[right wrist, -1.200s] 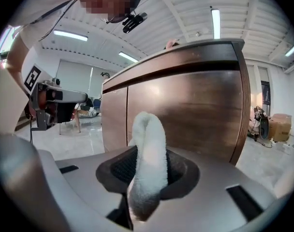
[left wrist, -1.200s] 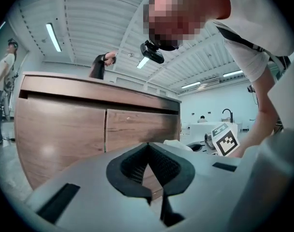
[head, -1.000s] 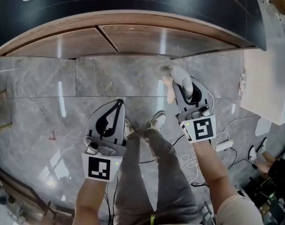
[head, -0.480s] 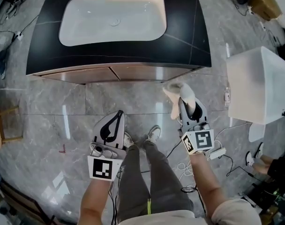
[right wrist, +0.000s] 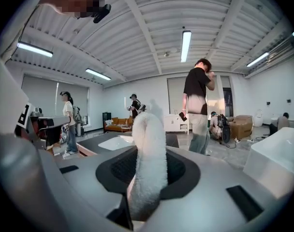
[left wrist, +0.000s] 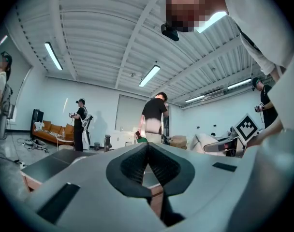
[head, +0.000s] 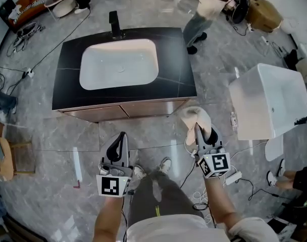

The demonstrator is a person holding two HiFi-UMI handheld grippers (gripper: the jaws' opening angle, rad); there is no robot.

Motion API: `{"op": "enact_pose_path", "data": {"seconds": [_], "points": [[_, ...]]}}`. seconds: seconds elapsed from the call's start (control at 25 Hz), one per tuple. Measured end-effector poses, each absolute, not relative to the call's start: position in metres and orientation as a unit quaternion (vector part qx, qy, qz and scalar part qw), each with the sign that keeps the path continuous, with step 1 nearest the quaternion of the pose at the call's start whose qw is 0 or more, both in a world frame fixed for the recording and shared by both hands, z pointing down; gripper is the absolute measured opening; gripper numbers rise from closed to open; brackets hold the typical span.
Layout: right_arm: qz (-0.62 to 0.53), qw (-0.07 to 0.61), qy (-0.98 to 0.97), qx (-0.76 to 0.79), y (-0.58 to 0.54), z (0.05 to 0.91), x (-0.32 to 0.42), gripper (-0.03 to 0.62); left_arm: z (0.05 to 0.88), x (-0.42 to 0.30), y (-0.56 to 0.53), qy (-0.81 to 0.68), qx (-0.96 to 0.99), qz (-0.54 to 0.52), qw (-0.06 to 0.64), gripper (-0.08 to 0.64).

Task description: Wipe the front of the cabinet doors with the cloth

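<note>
Where grey floor (head: 57,140) meets cabinet doors (head: 118,110) | left gripper (head: 121,136) fingers together | right gripper (head: 198,131) fingers clamped on cloth (head: 194,116)

Fluffy white terry cloth (head: 196,118), smooth black countertop (head: 180,59), wood-grain cabinet doors (head: 118,112), glossy grey stone-look floor (head: 52,135).

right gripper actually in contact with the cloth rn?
Touching. The right gripper view shows the right gripper with its jaws closed on the cloth, which sticks up from between them.
</note>
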State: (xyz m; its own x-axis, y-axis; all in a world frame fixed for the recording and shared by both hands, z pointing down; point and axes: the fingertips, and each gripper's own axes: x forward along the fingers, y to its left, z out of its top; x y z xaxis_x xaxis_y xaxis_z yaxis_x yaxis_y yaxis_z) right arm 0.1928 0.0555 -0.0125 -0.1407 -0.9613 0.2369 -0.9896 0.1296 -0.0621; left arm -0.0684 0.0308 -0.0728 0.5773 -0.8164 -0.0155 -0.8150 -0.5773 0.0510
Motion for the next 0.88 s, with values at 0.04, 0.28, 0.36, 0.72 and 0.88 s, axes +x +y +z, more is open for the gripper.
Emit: {"op": "enact_pose_path", "data": {"seconds": [0.04,0.28,0.36,0.72,0.88], "points": [[0.097,0.065,-0.748,0.654,0.058,-0.027,0.195,0.126,-0.087,-0.065,0.031,-0.458,0.889,-0.025,0.012,0.018],[0.069,0.042,-0.749,0.658,0.077,-0.1,0.212,0.127,-0.159,-0.041,0.039,-0.437,0.897,-0.053,-0.029,0.018],[0.057,0.035,-0.753,0.654,0.079,-0.123,0.218,0.127,-0.179,-0.031,0.04,-0.429,0.901,-0.058,-0.041,0.018],[0.013,-0.002,-0.769,0.639,0.091,-0.204,0.233,0.126,-0.235,-0.014,0.053,-0.412,0.906,-0.072,-0.058,0.018],[-0.007,-0.007,-0.771,0.637,0.112,-0.238,0.233,0.127,-0.255,-0.019,0.065,-0.411,0.906,-0.078,-0.06,0.018]]}}
